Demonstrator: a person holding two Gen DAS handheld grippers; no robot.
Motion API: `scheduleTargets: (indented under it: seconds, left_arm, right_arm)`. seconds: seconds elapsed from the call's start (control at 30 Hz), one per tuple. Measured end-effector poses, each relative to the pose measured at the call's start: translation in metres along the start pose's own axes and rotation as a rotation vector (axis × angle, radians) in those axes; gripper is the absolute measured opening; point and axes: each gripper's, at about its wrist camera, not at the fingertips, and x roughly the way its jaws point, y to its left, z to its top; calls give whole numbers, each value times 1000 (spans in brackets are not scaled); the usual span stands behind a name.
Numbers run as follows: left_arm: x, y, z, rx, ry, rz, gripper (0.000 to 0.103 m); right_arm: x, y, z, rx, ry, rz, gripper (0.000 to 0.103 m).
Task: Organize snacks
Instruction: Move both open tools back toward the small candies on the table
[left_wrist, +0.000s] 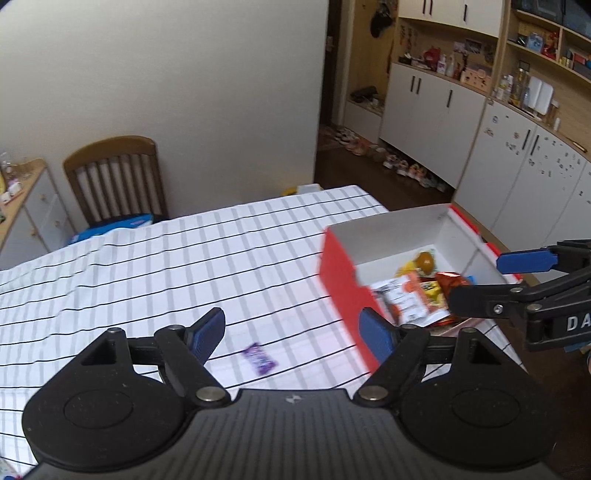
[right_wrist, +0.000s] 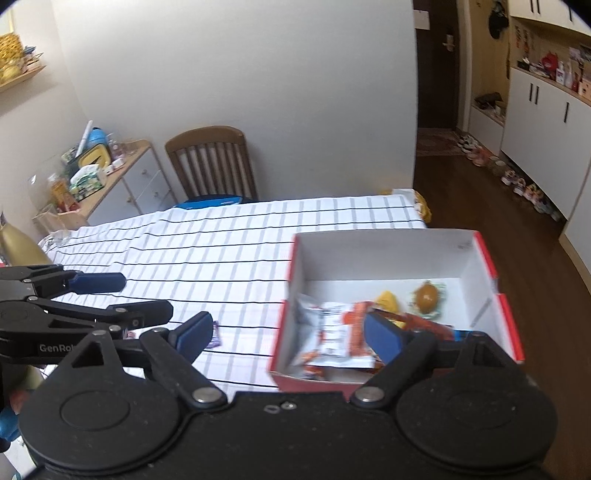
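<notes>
Most of the striped worktop (left_wrist: 147, 266) lies bare. The red box (right_wrist: 495, 273) of snacks sits by its right edge. Left gripper (left_wrist: 291, 332) and right gripper (right_wrist: 288, 332) both gape wide, holding nothing. A purple candy (left_wrist: 260, 358) lies alone beside the box.

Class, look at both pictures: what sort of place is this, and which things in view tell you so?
Most likely a home dining area by the entrance. A table under a checked cloth has a wooden chair at it, shoes line the floor below white cabinets, and a box of snacks sits on the table.
</notes>
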Motion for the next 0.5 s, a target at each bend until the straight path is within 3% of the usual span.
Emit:
scheduleTargets:
  seconds: [0.17,0.5]
  left_arm:
    - [-3,33,-14,18,-7,57,80]
    - [2,99,-40,-98,28,63,80]
  right_arm:
    - [12,31,0,-1,10,43,96]
    - [41,91,-7,-101,17,62,103]
